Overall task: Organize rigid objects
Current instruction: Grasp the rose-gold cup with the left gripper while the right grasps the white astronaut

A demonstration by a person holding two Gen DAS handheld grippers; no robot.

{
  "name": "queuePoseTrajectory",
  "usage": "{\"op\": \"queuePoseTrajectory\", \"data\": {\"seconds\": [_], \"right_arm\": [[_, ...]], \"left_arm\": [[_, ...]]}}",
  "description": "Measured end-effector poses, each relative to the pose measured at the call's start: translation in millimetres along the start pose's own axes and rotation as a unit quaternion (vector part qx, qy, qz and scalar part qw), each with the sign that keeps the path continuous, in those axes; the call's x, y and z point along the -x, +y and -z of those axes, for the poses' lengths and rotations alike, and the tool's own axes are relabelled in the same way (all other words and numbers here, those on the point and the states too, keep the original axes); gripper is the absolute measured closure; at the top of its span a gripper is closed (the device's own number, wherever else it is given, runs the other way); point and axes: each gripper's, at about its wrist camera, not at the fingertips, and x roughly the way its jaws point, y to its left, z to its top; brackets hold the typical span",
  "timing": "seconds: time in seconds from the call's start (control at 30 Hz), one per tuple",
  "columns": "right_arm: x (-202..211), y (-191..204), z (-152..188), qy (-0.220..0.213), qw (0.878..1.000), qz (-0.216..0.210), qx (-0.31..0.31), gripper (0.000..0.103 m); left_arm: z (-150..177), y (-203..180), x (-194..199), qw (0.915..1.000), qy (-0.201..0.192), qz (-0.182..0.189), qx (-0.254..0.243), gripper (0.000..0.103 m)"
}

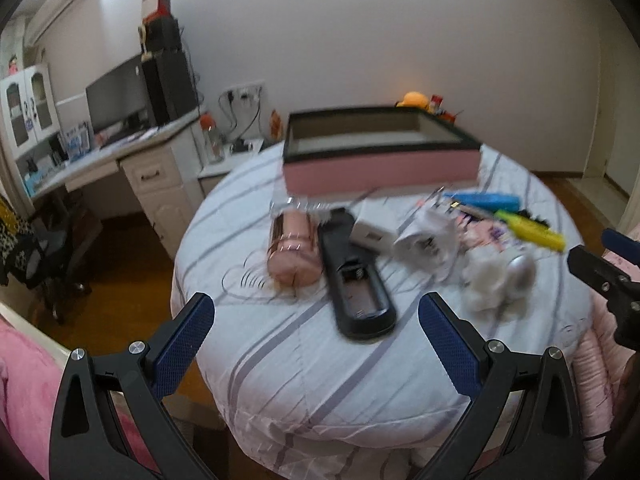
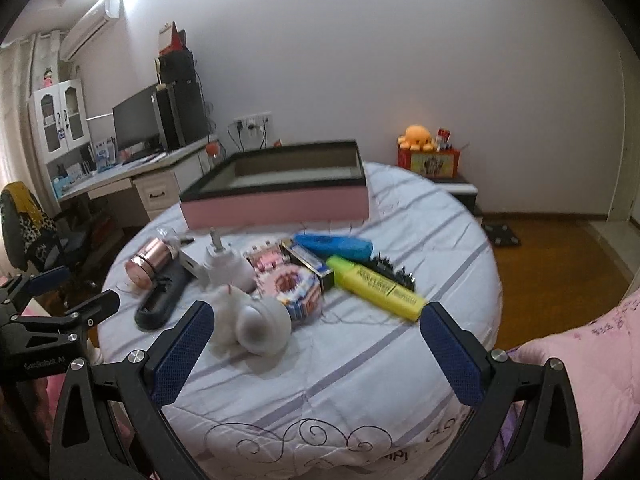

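Note:
A pink box with a black rim stands open and looks empty at the far side of a round padded surface. In front of it lies a pile: a rose-gold cylinder, a black remote with its battery bay open, a white charger, a white round gadget, a blue case, a yellow highlighter. My left gripper is open just short of the remote. My right gripper is open just short of the white gadget.
The surface wears a white striped quilt. A desk with monitor and a chair stand left. A red box with an orange plush sits by the far wall. Pink bedding lies right.

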Motion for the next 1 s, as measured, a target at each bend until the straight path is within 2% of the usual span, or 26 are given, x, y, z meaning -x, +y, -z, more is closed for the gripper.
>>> {"op": "queuePoseTrajectory", "data": {"seconds": [0.17, 0.33, 0.43, 0.57, 0.77, 0.9, 1.0], "right_arm": [[-21, -1, 8, 0.026, 1.0, -0.006, 0.002, 0.0], [-30, -4, 8, 0.034, 0.999, -0.013, 0.004, 0.0], [-35, -5, 3, 0.036, 0.999, -0.012, 0.003, 0.0], [-47, -6, -1, 0.048, 0.999, -0.015, -0.001, 0.0], [-60, 6, -5, 0.061, 0.997, -0.034, 0.016, 0.0], [-69, 8, -5, 0.071, 0.997, -0.033, 0.019, 0.0], [-70, 10, -6, 0.073, 0.997, -0.031, 0.024, 0.0]], "left_arm": [[5, -4, -25, 0.9996, 0.029, -0.001, -0.006, 0.0], [-3, 8, -31, 0.9997, 0.023, -0.002, -0.005, 0.0], [-14, 23, -38, 0.9995, 0.024, -0.016, 0.011, 0.0], [-22, 38, -51, 0.9986, 0.038, -0.013, 0.035, 0.0], [-32, 43, -76, 0.9984, 0.05, -0.006, 0.028, 0.0], [-36, 44, -95, 0.9981, 0.059, -0.016, 0.012, 0.0], [-34, 50, -109, 0.9973, 0.066, -0.02, 0.026, 0.0]]}}
